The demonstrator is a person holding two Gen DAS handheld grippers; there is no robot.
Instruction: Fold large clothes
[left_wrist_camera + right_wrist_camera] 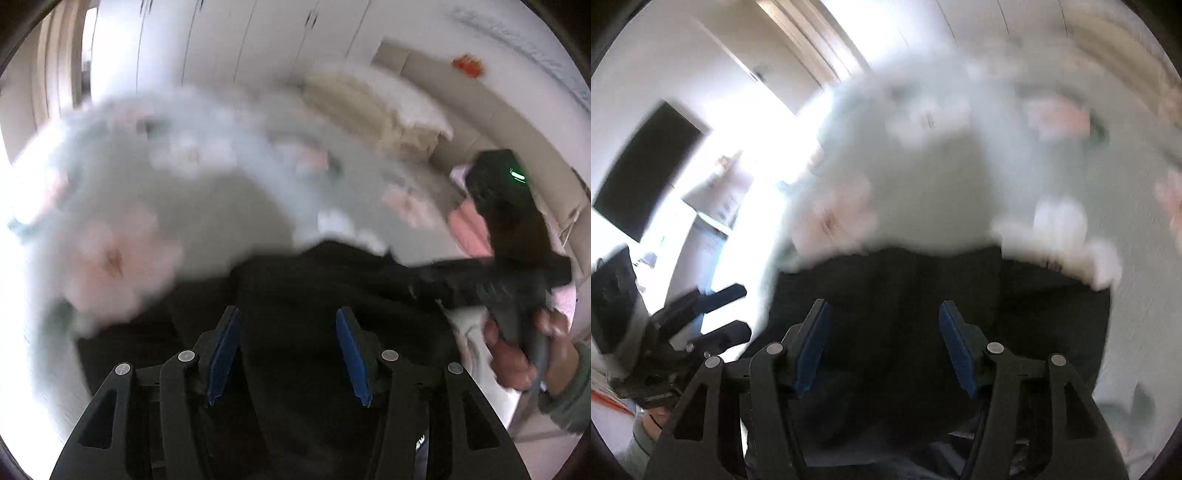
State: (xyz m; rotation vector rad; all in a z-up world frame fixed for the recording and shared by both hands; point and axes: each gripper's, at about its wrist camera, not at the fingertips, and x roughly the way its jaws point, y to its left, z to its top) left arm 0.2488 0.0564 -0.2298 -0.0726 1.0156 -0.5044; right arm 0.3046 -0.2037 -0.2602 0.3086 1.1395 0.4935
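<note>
Clearly both tools are over the bed: the left gripper (290, 354) has its 2 blue pads apart, with the black garment (314, 288) lying under the gap and neither pad pressing on it. Beside it, the right gripper (886, 343) also stands open above that dark cloth. It lies on a pale floral bedspread (155, 206), badly blurred in both views.
</note>
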